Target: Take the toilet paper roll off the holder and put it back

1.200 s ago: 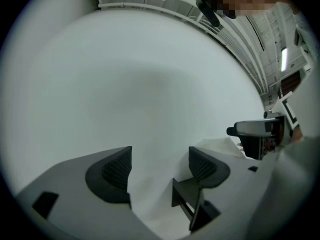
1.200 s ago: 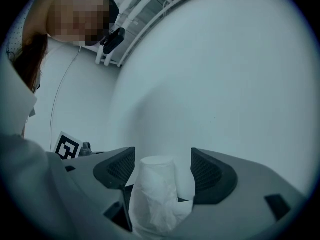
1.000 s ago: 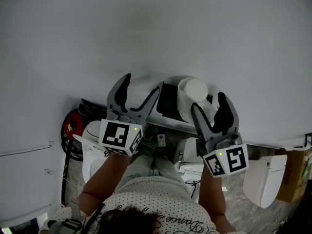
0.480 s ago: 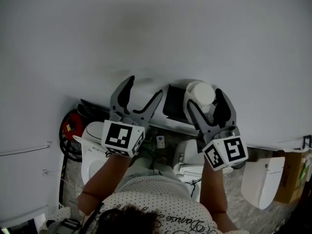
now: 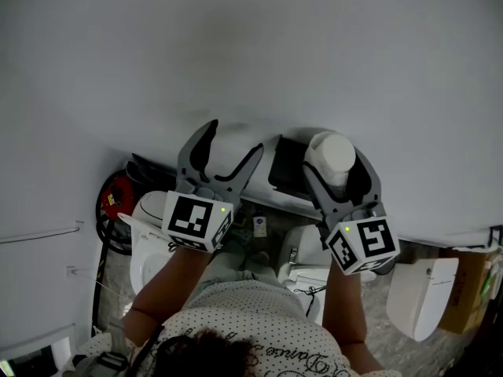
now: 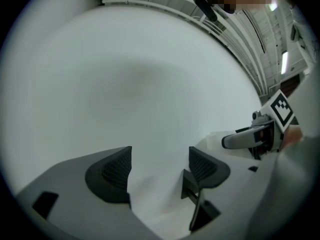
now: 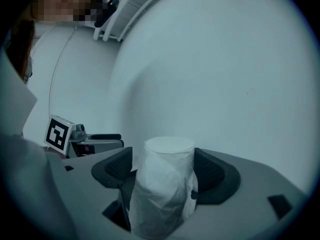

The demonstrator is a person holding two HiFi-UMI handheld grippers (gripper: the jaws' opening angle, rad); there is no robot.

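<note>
In the head view the white toilet paper roll (image 5: 330,151) stands upright beside a black holder (image 5: 287,163) on the white wall. My right gripper (image 5: 336,171) reaches round the roll, one jaw on each side. The right gripper view shows the roll (image 7: 165,184) filling the gap between the dark pads of the right gripper (image 7: 162,169). The jaws are closing on it, and a thin gap still shows at the left pad. My left gripper (image 5: 232,140) is held open to the left of the holder. In its own view the left gripper (image 6: 160,171) has nothing between its jaws.
A plain white wall (image 5: 251,53) fills the upper part of the head view. Below are a white toilet (image 5: 149,246), another white fixture (image 5: 424,289), a red object (image 5: 118,199) at the left and a cardboard box (image 5: 475,281) at the right edge.
My right gripper has moved up and forward until its jaws stand on both sides of the roll, which was ahead of the fingertips before. The left gripper has barely shifted.
</note>
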